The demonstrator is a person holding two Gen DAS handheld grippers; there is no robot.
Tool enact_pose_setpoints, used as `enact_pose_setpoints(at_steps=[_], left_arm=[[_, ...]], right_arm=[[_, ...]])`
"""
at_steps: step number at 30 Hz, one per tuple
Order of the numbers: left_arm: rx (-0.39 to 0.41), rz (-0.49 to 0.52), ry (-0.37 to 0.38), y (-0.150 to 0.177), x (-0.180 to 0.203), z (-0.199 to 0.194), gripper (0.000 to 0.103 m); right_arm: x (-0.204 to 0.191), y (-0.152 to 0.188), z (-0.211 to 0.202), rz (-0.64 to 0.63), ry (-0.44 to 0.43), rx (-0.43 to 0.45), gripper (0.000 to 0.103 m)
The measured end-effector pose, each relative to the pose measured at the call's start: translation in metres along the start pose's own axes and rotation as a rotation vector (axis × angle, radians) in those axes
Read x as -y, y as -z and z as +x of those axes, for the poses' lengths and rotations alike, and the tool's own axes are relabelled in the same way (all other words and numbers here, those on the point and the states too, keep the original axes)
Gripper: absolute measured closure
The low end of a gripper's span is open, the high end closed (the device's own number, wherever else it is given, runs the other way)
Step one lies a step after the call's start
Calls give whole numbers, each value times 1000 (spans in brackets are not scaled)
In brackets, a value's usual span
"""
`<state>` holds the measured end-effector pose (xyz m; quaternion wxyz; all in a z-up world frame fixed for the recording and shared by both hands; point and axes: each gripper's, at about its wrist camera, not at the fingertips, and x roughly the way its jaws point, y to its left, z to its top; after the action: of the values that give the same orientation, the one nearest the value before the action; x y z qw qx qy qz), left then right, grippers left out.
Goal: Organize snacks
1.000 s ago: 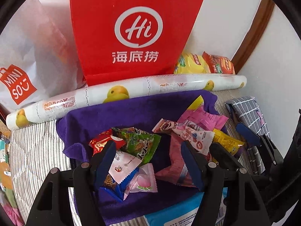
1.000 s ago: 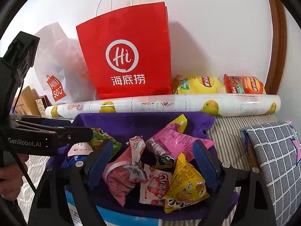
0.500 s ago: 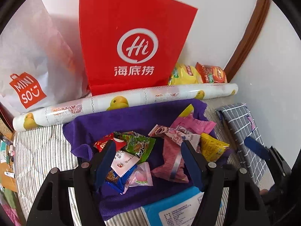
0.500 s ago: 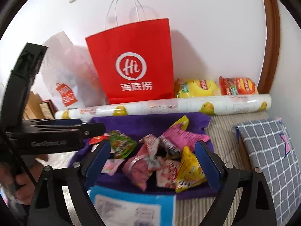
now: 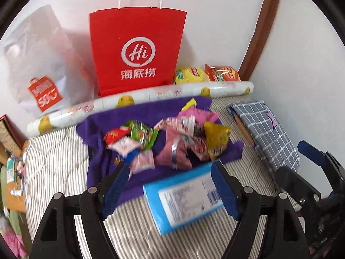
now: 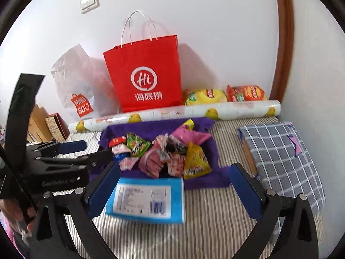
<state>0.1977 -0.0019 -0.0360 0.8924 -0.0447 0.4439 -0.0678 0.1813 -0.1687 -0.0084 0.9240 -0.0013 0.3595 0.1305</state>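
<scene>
Several small snack packets (image 5: pixel 172 140) (image 6: pixel 159 155) lie heaped on a purple towel (image 5: pixel 146 114) (image 6: pixel 151 127) spread over a striped bed cover. A yellow packet (image 5: pixel 215 138) (image 6: pixel 195 159) sits at the heap's right side, a green one (image 5: pixel 143 135) (image 6: pixel 135 144) at its left. My left gripper (image 5: pixel 171 185) hangs above the near edge of the towel, its jaws opening, with nothing gripped. My right gripper (image 6: pixel 175 185) is beside it on the right, jaws opening wide and empty. A blue and white pack (image 5: pixel 187 202) (image 6: pixel 146 198) lies on the cover below both grippers.
A red paper bag (image 5: pixel 135 49) (image 6: pixel 146 75) and a white plastic bag (image 5: pixel 41 69) (image 6: pixel 82 86) stand against the wall behind a printed roll (image 5: pixel 140 99) (image 6: pixel 172 112). Two chip bags (image 5: pixel 207 74) (image 6: pixel 224 93) lie at the back right. A checked cushion (image 5: pixel 267 129) (image 6: pixel 280 155) lies at right.
Both grippers have pulled back and up from the snack heap, so the whole towel and the blue and white pack now show. Both pairs of jaws have spread wider.
</scene>
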Motion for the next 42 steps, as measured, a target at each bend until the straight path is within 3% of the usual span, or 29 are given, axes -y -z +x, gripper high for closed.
enact_pose_setpoints(at_steps=[5, 13, 19, 22, 42], left_arm=[[2, -22, -11, 31, 9, -31, 23], [83, -56, -44, 71, 26, -92, 17], [114, -31, -116, 98, 40, -119, 14], [116, -67, -91, 110, 40, -129, 14], [164, -68, -82, 120, 55, -161, 13]], right_arm=[[0, 23, -27, 0, 34, -19, 2], [12, 54, -86, 28, 77, 10, 1], [19, 68, -119, 37, 114, 13, 1], [20, 74, -134, 20, 140, 27, 1], [25, 90, -161, 27, 155, 29, 1]])
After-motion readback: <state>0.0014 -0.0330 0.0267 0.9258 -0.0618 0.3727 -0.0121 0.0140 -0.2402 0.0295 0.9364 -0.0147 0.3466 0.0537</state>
